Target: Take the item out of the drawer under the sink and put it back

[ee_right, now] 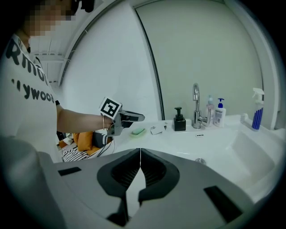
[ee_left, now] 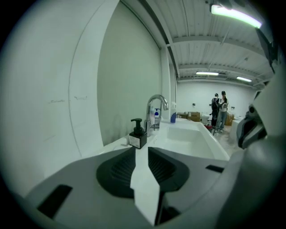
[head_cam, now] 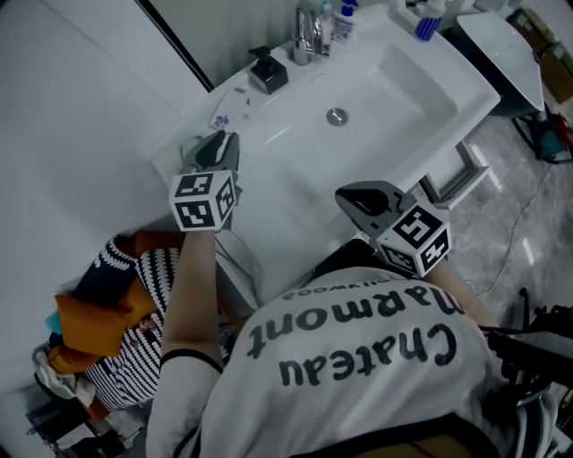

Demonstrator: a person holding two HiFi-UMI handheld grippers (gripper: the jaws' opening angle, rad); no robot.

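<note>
**Two tools over a white sink, neither holding anything**

A person leans over a white surface (head_cam: 277,148) with a sink (head_cam: 394,85) set into it. The left tool (head_cam: 218,143) hangs above the surface's left end, close to the wall, its jaws a narrow gap apart with nothing between them. The right tool (head_cam: 347,194) sits over the front edge, before the basin, its jaw tips pressed together and empty. Bare surface lies open between the two.

Along the back edge stand a soap dispenser (head_cam: 269,72), a tap (head_cam: 307,31) and a spray bottle (head_cam: 428,22). A green soap (ee_right: 137,131) lies near the left tool. Under the front edge a bar handle (head_cam: 455,174) shows. Whether the drawer is open cannot be told, and the item cannot be picked out. Clothes (head_cam: 107,304) crowd the floor at the left.
</note>
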